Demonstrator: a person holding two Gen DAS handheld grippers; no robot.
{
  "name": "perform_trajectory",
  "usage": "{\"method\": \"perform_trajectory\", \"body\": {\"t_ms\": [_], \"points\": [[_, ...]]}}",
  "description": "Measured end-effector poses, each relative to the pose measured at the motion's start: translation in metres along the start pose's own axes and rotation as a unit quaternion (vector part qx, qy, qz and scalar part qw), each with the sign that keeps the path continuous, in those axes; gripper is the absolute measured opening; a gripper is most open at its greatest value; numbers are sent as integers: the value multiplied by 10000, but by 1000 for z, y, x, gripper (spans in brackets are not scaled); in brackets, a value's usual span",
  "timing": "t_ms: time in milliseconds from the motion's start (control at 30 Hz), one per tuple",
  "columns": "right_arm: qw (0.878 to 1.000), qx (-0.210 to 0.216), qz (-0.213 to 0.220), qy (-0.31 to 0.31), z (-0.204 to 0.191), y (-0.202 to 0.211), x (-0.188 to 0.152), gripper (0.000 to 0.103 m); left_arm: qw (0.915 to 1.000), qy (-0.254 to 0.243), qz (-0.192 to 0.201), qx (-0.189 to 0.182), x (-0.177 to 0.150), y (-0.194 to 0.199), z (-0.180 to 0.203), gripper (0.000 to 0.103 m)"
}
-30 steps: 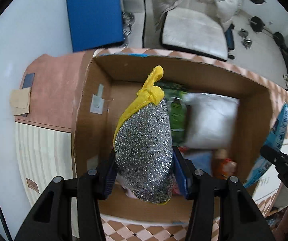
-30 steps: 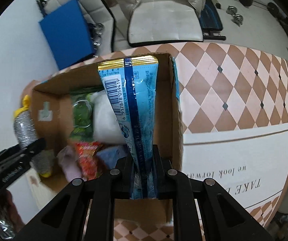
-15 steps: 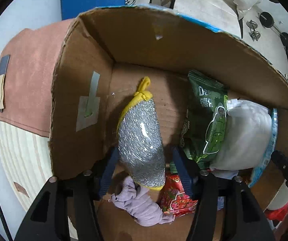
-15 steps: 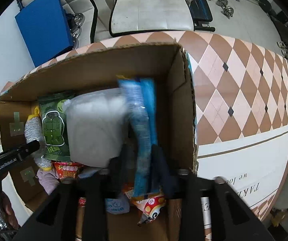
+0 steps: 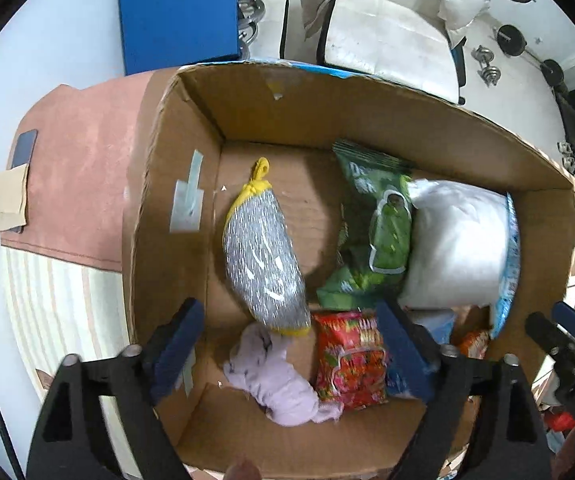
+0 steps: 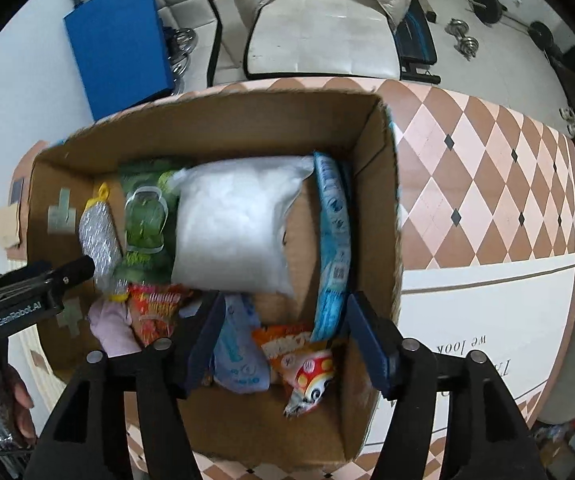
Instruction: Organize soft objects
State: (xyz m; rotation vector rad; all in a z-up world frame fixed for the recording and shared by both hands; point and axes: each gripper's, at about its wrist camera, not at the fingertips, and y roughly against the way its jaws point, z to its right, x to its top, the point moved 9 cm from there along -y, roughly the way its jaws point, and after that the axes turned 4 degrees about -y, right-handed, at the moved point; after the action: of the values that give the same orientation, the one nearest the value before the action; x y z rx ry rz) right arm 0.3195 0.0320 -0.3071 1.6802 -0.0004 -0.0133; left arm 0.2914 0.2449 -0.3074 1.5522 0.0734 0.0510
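Note:
An open cardboard box (image 5: 167,152) (image 6: 383,184) holds soft items. A silver scrubber with yellow trim (image 5: 263,256) (image 6: 99,236) lies at its left. Beside it are a green packet (image 5: 383,236) (image 6: 143,220), a white bag (image 5: 459,244) (image 6: 235,224), a tall blue packet (image 6: 331,248) by the right wall, a red packet (image 5: 347,360), a lilac cloth (image 5: 279,380) and an orange snack packet (image 6: 303,356). My left gripper (image 5: 291,344) is open and empty above the box's left part. My right gripper (image 6: 283,336) is open and empty above the right part.
The box stands on a table with a brown and pink diamond cloth (image 6: 487,184). A pink mat (image 5: 75,168) with a phone (image 5: 23,152) lies left of the box. A white padded chair (image 6: 319,36) and a blue panel (image 6: 123,40) stand behind.
Both grippers lowered their items into the box and opened. The scrubber now lies on the box floor and the blue packet stands against the right wall. Both grippers have drawn back a little.

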Motion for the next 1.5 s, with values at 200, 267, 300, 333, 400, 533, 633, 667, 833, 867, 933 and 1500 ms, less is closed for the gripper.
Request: {"method": "perform_trajectory", "body": {"t_ms": [200,267,300,333,400,533,633,667,833,867,933,1500], "points": [[9997,78,48,206,-15,4,-29,91,9993,30,375,82,-31,22,1,99],[9996,44,83,274,-18,5,-37,101,9984,23,542,179,-41,33,-1,99],[9995,7,127,293,-19,7,-40,103,9980,40,599,201,-42,37,0,99],[9993,-47,193,302,-18,9,-43,103,9976,46,657,213,-46,41,0,99],[9989,-146,348,275,-14,14,-47,103,9968,35,755,263,-52,46,2,99],[9986,-174,480,171,-6,24,-54,103,9956,-2,891,305,-60,55,11,99],[9979,-158,604,140,-1,39,-62,103,9942,-3,1039,280,-67,71,16,99],[9977,-137,651,127,0,46,-65,103,9934,0,1114,257,-69,79,18,99],[9941,-57,1081,118,7,96,-88,103,9884,-41,1497,261,-91,120,30,99],[9932,-38,1159,127,8,106,-95,103,9867,-61,1598,286,-97,131,33,99],[9915,81,1293,151,8,127,-109,103,9847,-43,1723,273,-109,148,37,99],[9661,182,2554,323,20,271,-199,103,9624,-208,2701,215,-196,266,63,99]]}}
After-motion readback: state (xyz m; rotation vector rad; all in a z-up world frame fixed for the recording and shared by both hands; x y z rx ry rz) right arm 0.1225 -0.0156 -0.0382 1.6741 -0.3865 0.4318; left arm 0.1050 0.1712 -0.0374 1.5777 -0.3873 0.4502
